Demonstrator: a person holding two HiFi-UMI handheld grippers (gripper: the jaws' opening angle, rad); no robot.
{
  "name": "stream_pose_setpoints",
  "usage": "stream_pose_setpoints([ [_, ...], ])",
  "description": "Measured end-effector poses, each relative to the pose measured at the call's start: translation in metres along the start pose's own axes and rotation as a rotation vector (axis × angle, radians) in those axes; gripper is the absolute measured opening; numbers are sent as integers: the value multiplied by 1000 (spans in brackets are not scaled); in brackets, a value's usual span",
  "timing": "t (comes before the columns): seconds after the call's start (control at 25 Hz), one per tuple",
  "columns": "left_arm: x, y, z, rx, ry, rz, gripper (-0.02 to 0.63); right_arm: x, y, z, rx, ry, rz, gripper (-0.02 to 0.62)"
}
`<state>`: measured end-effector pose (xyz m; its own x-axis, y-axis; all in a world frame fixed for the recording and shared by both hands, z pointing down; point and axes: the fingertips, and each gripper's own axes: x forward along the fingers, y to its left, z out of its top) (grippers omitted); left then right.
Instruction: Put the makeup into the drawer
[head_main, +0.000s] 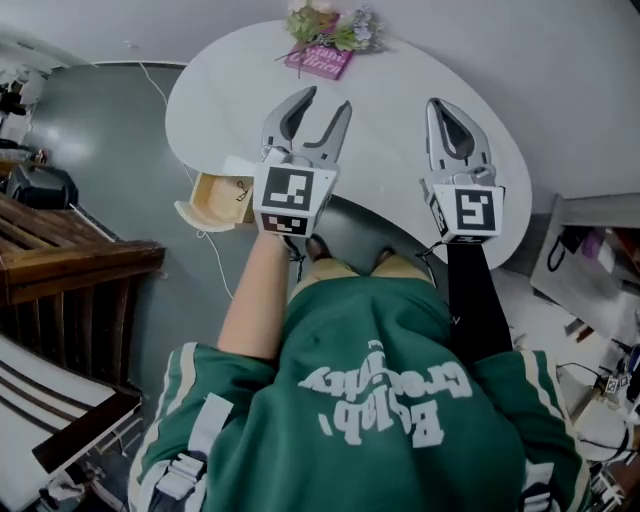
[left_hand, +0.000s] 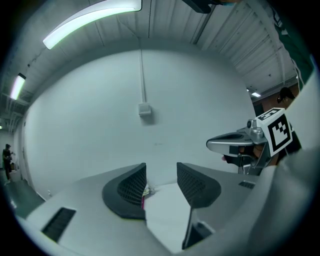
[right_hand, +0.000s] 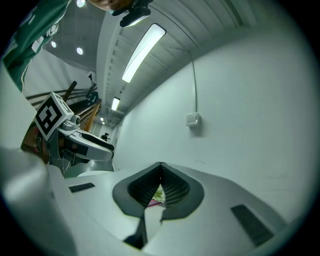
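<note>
My left gripper hangs over the white table with its jaws open and nothing between them; in the left gripper view only the bare tabletop and wall show in the gap. To its right, my right gripper is shut, its tips meeting on nothing. A pink card with a bunch of flowers lies at the table's far edge, well beyond both grippers. A light wooden drawer sticks out open under the table's left side. I cannot make out any makeup item.
A dark wooden rack stands on the floor at the left. Shelving with clutter sits at the right. A cable trails down the table's left edge. The person's green jacket fills the bottom of the head view.
</note>
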<state>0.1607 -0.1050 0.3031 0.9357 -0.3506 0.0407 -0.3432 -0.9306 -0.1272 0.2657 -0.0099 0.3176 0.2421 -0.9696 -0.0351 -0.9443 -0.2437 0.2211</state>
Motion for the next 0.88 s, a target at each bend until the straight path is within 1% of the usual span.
stream_pose_setpoints([
  [0.16, 37, -67, 5, 1, -12, -108, 209, -48, -60, -12, 8, 41, -119, 9],
  [0.24, 54, -101, 7, 1, -19, -167, 209, -74, -87, -19, 3, 44, -179, 9],
  [0.32, 68, -135, 9, 2, -24, -227, 209, -100, -112, -24, 1, 40, -237, 9],
  [0.48, 94, -200, 14, 4, -33, -347, 209, -155, -155, -39, -6, 90, -354, 9],
  [0.6, 108, -245, 16, 5, -38, -437, 209, -194, -182, -45, 1, 120, -450, 9],
  [0.76, 121, -301, 16, 2, -38, -539, 210, -239, -207, -56, 2, 146, -541, 9],
  [0.88, 126, -333, 12, -5, -27, -602, 209, -267, -222, -62, -2, 154, -600, 9],
])
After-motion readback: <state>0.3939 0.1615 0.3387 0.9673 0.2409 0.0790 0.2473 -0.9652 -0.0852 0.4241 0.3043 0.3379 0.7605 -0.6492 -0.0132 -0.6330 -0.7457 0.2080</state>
